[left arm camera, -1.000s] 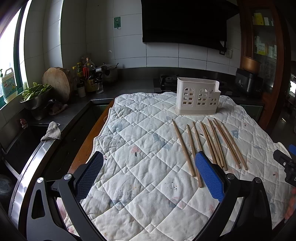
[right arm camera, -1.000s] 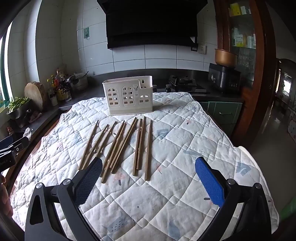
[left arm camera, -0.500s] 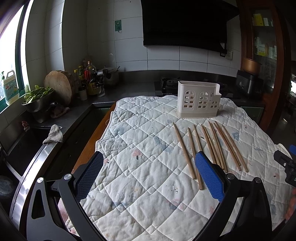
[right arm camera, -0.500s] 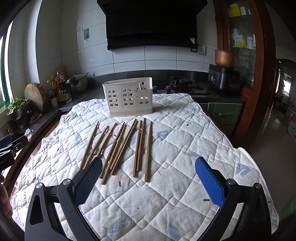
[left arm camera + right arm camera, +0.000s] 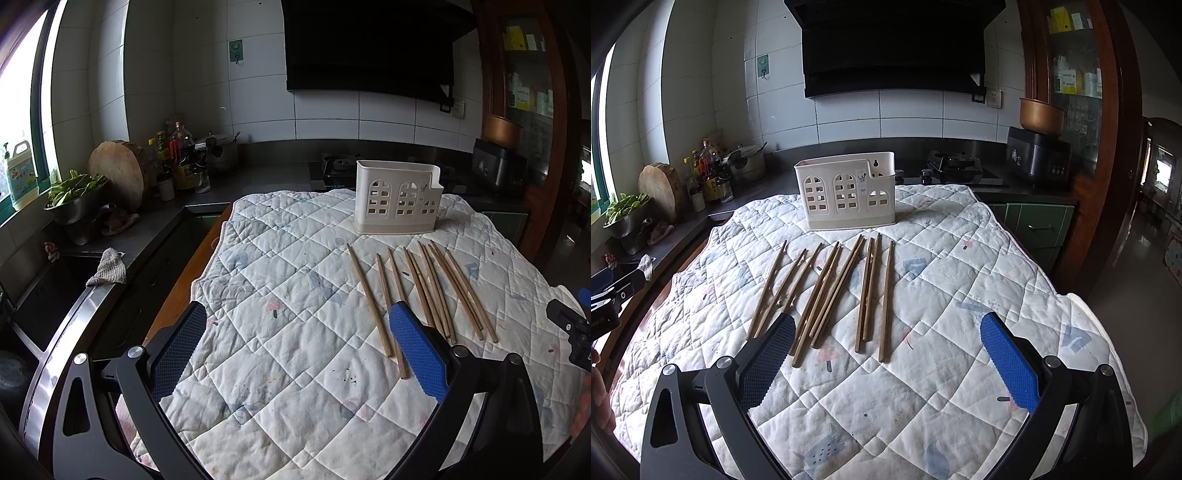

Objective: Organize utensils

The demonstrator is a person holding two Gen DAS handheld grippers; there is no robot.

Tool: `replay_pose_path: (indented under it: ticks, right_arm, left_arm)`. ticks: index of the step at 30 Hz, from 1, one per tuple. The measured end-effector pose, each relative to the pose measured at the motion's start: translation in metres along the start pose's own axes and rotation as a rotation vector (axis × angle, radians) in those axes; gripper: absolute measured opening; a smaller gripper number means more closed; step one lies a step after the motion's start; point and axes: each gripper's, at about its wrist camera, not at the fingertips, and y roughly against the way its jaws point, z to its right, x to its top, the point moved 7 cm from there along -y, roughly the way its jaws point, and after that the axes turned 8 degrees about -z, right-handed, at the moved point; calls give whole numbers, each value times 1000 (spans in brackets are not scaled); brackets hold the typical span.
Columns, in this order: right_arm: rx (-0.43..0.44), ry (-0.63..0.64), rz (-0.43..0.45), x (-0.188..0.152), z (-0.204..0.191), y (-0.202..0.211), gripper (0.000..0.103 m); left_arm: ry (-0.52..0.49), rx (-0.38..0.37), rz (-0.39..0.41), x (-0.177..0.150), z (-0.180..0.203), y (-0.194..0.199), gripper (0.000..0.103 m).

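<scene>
Several wooden chopsticks [image 5: 424, 291] [image 5: 827, 291] lie side by side on a quilted cloth [image 5: 295, 288] [image 5: 960, 295]. Behind them stands a white utensil holder [image 5: 398, 197] [image 5: 846, 192] with arched cut-outs, upright and with nothing showing above its rim. My left gripper [image 5: 295, 332] hovers open, left of the chopsticks, its right pad [image 5: 417, 347] over their near ends. My right gripper [image 5: 886, 347] is open above the cloth, near the front ends of the chopsticks. Neither holds anything.
A dark counter runs along the left with a sink [image 5: 40, 295], a metal bowl of greens [image 5: 72, 192], a round chopping board [image 5: 118, 177], and bottles [image 5: 177, 162]. A stove [image 5: 955, 164] and a black cooker [image 5: 1038, 158] stand behind the table.
Both grippers have risen and tilted slightly, so the holder and chopsticks sit lower in both views. Nothing on the cloth has moved.
</scene>
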Motion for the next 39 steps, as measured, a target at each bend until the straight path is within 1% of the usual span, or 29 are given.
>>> replay_pose_path:
  ticks: [27,39]
  right_arm:
    - [-12,11,2,1,-1,-5,97]
    - [-23,20,-14,4,2,-14,97]
  left_arm:
    - [9,17,-8,2,-4,-13,98]
    - [27,2,-50,3,-4,-29,98]
